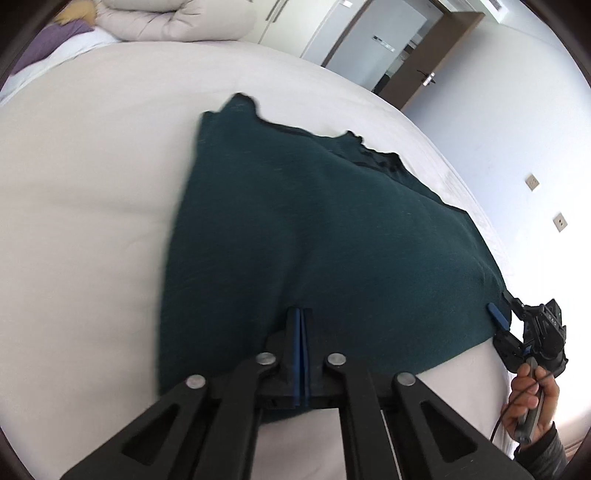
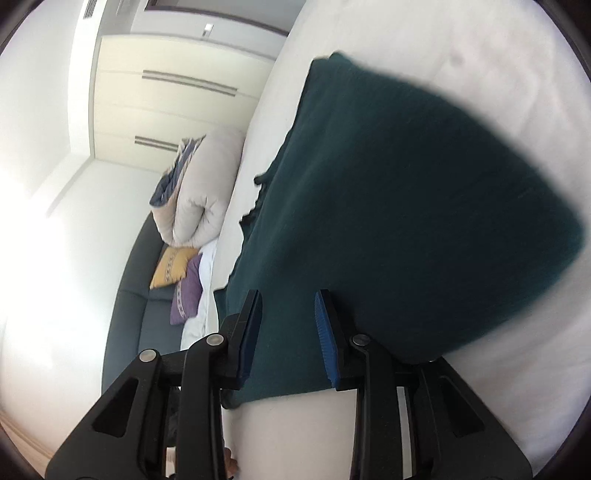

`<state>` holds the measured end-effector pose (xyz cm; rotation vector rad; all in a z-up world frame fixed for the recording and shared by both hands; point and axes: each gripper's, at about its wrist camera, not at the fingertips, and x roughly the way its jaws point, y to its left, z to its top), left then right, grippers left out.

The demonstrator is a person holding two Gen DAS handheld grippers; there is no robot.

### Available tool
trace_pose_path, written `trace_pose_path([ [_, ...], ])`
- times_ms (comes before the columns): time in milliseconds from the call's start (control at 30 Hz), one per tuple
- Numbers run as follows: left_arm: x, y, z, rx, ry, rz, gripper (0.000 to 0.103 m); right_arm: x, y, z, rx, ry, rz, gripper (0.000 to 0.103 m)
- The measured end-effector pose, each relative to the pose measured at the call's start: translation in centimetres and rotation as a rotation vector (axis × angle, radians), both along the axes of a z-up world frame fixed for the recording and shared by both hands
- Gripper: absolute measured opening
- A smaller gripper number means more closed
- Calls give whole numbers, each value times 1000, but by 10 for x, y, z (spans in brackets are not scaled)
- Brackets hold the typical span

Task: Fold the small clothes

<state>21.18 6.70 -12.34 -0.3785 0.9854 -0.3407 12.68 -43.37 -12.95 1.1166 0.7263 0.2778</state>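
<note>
A dark teal garment (image 1: 314, 229) lies spread on a white bed (image 1: 81, 221). My left gripper (image 1: 300, 314) is shut on the garment's near edge, the blue pads pressed together with cloth between them. My right gripper (image 2: 287, 302) stands open, its fingers either side of the garment's (image 2: 388, 206) near edge, with cloth lying between the pads. In the left wrist view the right gripper (image 1: 502, 314) shows at the garment's right corner, held by a hand (image 1: 532, 402). The garment's far edge is ragged and partly bunched.
A folded beige duvet (image 1: 177, 18) lies at the bed's far end, also in the right wrist view (image 2: 207, 184). Yellow (image 2: 173, 266) and purple (image 2: 186, 295) cushions sit on a dark sofa (image 2: 133, 314). A wall (image 1: 517, 129) with sockets and a door (image 1: 424, 66) lie to the right.
</note>
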Motion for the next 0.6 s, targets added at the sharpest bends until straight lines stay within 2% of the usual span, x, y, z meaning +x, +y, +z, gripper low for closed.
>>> trace_pose_path([
  [133, -11, 26, 1, -63, 15, 31, 4, -27, -64, 13, -39, 7, -171, 27],
  [200, -17, 34, 11, -2, 14, 76, 8, -45, -88, 23, -54, 19, -254, 30],
  [233, -18, 37, 20, 0, -7, 82, 19, -54, -95, 34, -106, 22, -293, 33],
  [267, -19, 37, 31, 10, -37, 90, 42, -59, -98, 45, -126, -2, -306, 34],
  [300, -19, 35, 42, 27, -76, 100, 57, -61, -98, 53, -110, -40, -304, 34],
  [333, -16, 31, 55, 39, -127, 108, 79, -58, -94, 61, -83, -77, -287, 39],
  [367, -11, 30, 64, 30, -165, 102, 89, -52, -88, 68, -78, -94, -265, 50],
  [400, -3, 20, 71, 3, -193, 78, 91, -41, -75, 76, -92, -107, -233, 51],
  [467, 15, 9, 77, -36, -193, 45, 91, -8, -37, 87, -107, -132, -115, 51],
  [600, 71, -18, 59, -31, -128, 39, 89, 78, 55, 84, -135, -97, 96, 51],
])
